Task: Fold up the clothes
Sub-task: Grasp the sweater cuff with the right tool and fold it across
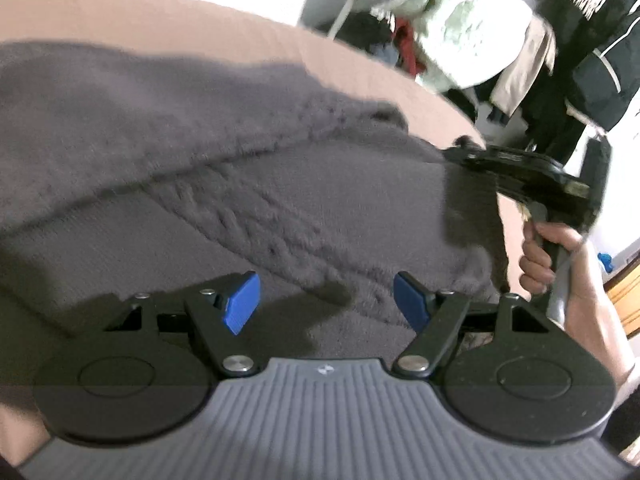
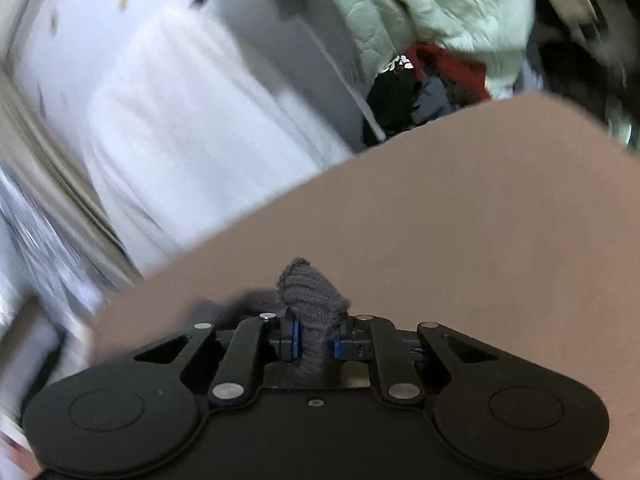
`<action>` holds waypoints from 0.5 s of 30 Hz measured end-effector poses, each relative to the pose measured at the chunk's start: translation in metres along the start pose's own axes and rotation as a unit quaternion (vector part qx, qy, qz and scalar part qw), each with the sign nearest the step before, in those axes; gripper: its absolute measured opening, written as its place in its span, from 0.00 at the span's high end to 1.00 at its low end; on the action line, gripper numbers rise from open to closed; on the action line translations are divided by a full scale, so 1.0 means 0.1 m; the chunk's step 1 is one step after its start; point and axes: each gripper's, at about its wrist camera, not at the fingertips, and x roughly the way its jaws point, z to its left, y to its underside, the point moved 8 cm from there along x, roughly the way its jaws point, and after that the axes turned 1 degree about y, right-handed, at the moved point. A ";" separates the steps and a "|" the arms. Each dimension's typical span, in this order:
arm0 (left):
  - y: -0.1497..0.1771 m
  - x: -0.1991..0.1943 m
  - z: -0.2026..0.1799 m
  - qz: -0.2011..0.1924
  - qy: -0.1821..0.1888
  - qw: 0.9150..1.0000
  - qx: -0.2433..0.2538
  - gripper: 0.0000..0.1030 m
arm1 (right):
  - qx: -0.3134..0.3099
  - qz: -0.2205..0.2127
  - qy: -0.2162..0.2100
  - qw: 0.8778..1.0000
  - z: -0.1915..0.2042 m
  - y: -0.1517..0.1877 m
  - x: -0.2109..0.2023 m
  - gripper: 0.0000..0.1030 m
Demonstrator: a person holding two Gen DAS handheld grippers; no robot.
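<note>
Garment: grey cable-knit sweater [image 1: 208, 168], spread over a tan table top [image 1: 168, 16]; a fold ridge runs across it from lower left to upper right, with a band of cable pattern below the ridge.
Sweater, right edge: lifted off the table and bunched where the right gripper takes it.
Left gripper [image 1: 326, 300]: jaws spread wide, blue pads [image 1: 242, 302] apart, nothing between them; it hovers over the near part of the sweater.
Right gripper [image 2: 316, 342]: jaws drawn close, pinching a tuft of the grey knit; the cloth bulges out ahead of the pads. In the left wrist view it shows as a black body at the sweater's right edge.
Right hand [image 1: 548, 256]: wrapped around the right gripper's handle, beside the table's right edge.
Table surface: bare tan ahead of the right gripper.
Background: pale green quilted jacket [image 2: 432, 4], a red garment [image 2: 452, 68] and dark clothing piled behind the table; white fabric [image 2: 192, 128] at left, blurred.
</note>
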 end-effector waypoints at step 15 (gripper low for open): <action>0.09 -0.03 0.00 0.025 -0.015 0.999 0.032 0.21 | 0.175 0.105 -0.075 0.976 -0.01 0.95 -1.33 0.29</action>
